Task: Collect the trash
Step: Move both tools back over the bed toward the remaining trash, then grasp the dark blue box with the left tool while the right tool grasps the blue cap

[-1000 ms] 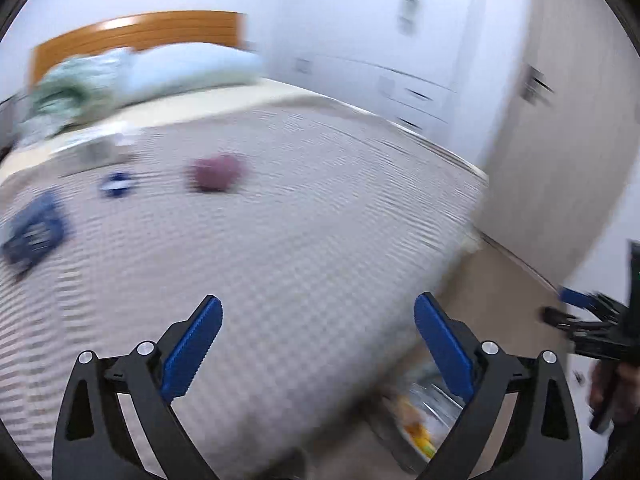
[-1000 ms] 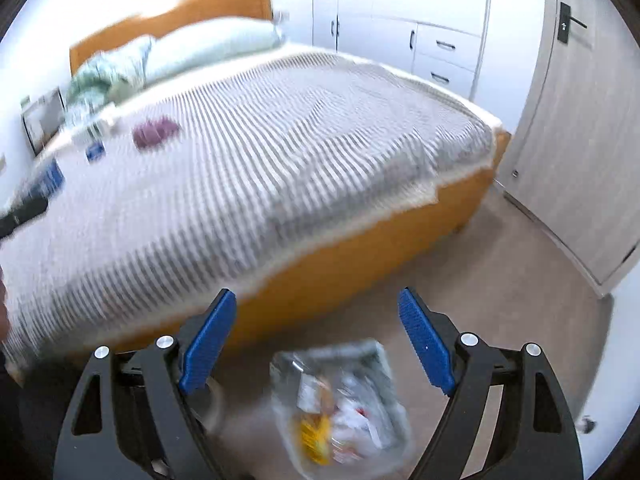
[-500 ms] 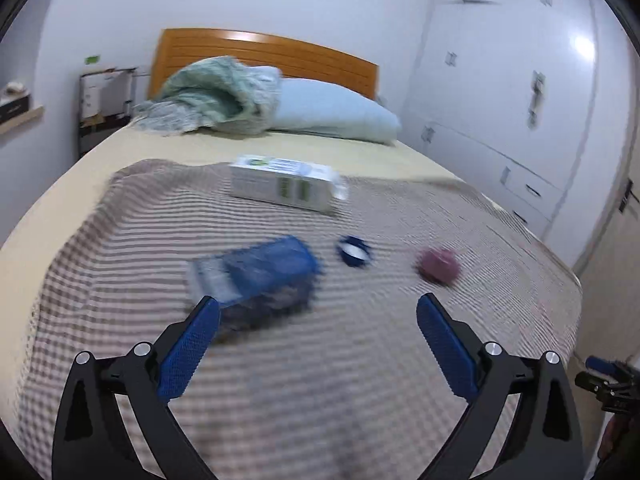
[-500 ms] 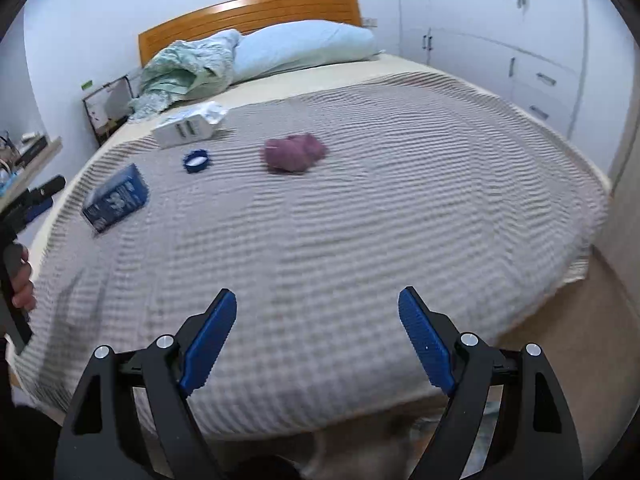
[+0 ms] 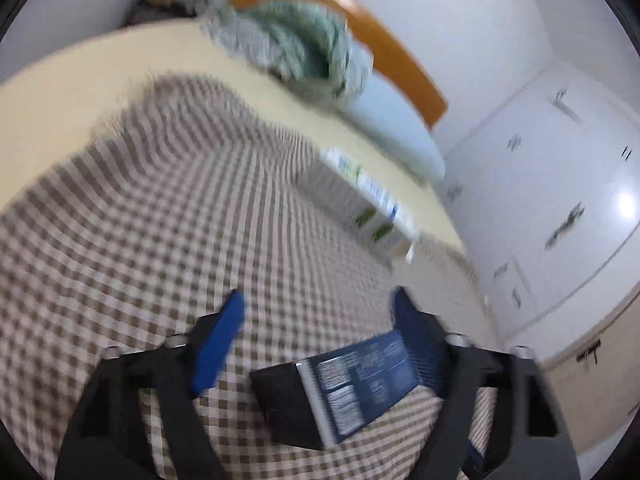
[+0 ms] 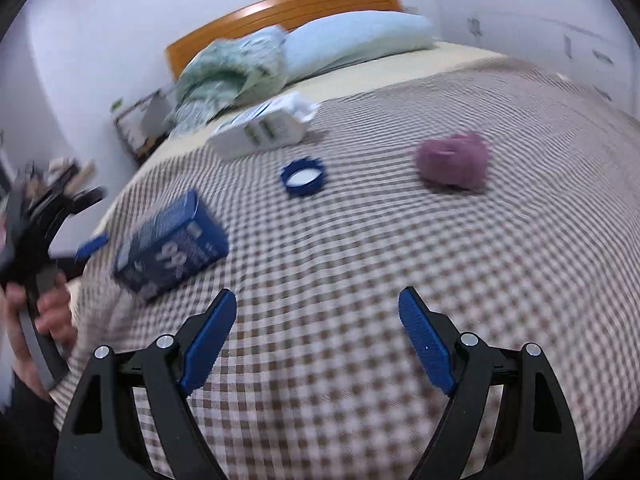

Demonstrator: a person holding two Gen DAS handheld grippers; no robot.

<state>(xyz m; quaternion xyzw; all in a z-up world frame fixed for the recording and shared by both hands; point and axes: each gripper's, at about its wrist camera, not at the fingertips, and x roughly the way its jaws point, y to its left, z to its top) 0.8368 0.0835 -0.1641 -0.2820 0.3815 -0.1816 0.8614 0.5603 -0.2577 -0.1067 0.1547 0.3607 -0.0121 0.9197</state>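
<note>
Left wrist view: the left gripper (image 5: 316, 332) is seen over a checked blanket (image 5: 140, 220), and its jaws have just been closing. A blue box (image 5: 360, 376) lies between the fingers, close against the right pad, with a clear gap to the left pad; the frame is blurred, so contact on the right cannot be told, and no grip is shown. Ahead of the fingers and to the right, a white carton (image 5: 372, 196) is seen at the blanket's far edge. Beyond it, a green cloth (image 5: 296, 48) and a pillow (image 5: 396, 136) are laid against the headboard (image 5: 360, 32).

Right wrist view, left to right: at the left edge the left gripper (image 6: 86, 246) is held in a hand (image 6: 44, 312), its blue pad just beside the blue box (image 6: 172, 244). The box is found ahead of the right gripper's (image 6: 316, 336) left finger, lying on the blanket (image 6: 360, 260). Farther ahead, between the finger lines, a blue cap (image 6: 303, 176) is set open side up, and the white carton (image 6: 264, 130) lies beyond it. Ahead of the right finger, a purple wad (image 6: 452, 162) is seen. The right gripper's jaws are spread wide, with nothing but blanket between them.
</note>
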